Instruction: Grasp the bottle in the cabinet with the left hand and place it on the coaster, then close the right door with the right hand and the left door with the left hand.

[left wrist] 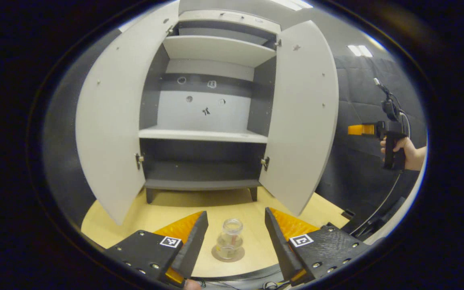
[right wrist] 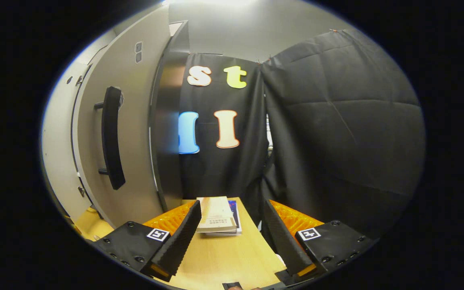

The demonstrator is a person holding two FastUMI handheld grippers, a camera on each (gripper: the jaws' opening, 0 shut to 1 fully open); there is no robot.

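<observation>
— Both cabinet doors are standing wide open, the left door [left wrist: 109, 133] at left of the left gripper view, the right door [left wrist: 304, 121] at right.
— And the bottle [left wrist: 230, 239]?
— Sitting upright on the coaster [left wrist: 228, 254] on the surface [left wrist: 167, 209], low in the frame, between the left gripper's [left wrist: 236, 241] spread fingers, untouched.
— And the other hand [left wrist: 407, 152]?
— Hovering at the right edge. The right gripper [right wrist: 232, 237] is gaping open, empty, facing the door's dark handle [right wrist: 111, 137] at left.
</observation>
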